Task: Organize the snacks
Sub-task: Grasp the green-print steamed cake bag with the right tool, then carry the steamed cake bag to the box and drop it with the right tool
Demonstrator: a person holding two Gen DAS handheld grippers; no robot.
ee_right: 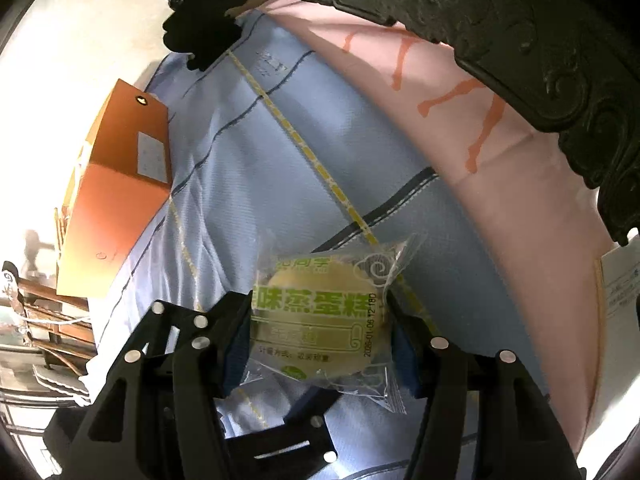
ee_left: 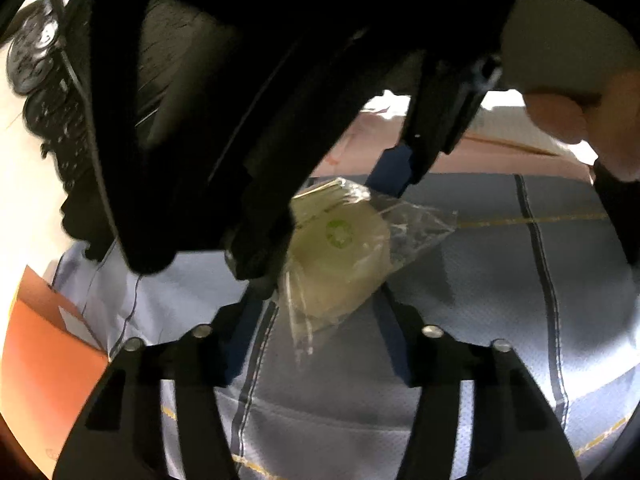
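Observation:
A steamed cake packet (ee_right: 316,320), clear wrapper with green print and a pale round cake inside, sits between the blue pads of my right gripper (ee_right: 320,304), which is shut on its sides. In the left wrist view the same packet (ee_left: 340,248) hangs from the right gripper (ee_left: 326,212), which reaches in from above. My left gripper (ee_left: 320,300) stands just below it with its jaws apart; the packet's lower edge dips between the fingertips, and I see gaps on both sides. The left fingertip is partly hidden by the right gripper's finger.
A light blue striped cloth (ee_right: 240,160) covers the surface, with a pink cloth (ee_right: 500,200) beyond. An orange box (ee_right: 116,184) lies at the cloth's left edge. Dark carved wood (ee_right: 520,40) rises behind. A person's hand (ee_left: 560,112) shows at upper right.

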